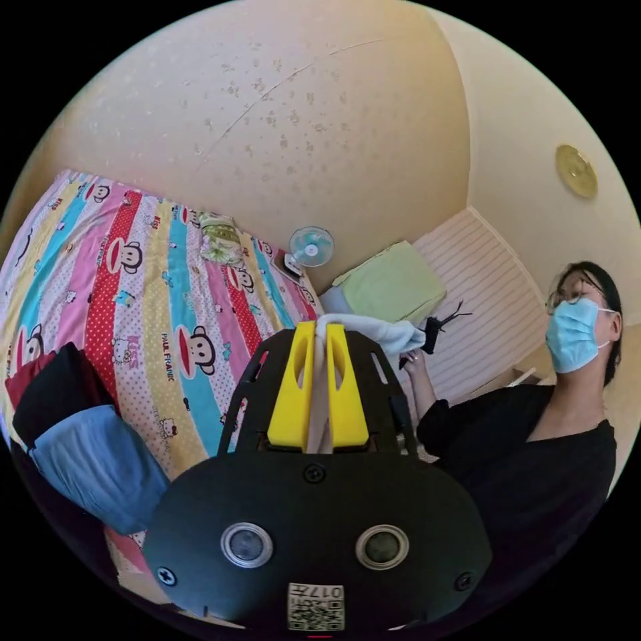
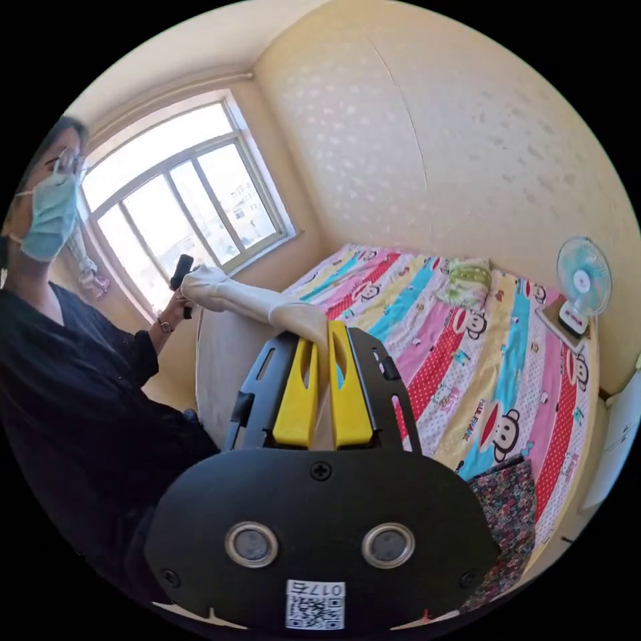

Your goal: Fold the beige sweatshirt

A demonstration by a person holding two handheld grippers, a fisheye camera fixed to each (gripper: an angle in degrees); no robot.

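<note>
The beige sweatshirt point(image 1: 394, 334) is held up in the air between both grippers, above the bed. In the left gripper view my left gripper point(image 1: 322, 328) has its yellow jaws shut on one edge of the cloth, which runs right to the right gripper point(image 1: 431, 330) in the person's hand. In the right gripper view my right gripper point(image 2: 327, 327) is shut on the sweatshirt point(image 2: 254, 304). There the top edge stretches left to the left gripper point(image 2: 181, 267), and the body of the garment hangs down below it.
A bed with a striped cartoon sheet point(image 1: 153, 294) point(image 2: 467, 360) lies along the wall. Dark and blue clothes point(image 1: 87, 441) are piled on it, and a floral garment point(image 2: 507, 501) lies at its edge. A small fan point(image 2: 581, 280), a green pillow point(image 2: 469, 277) and a window point(image 2: 180, 207) are nearby. The masked person point(image 1: 534, 441) stands close.
</note>
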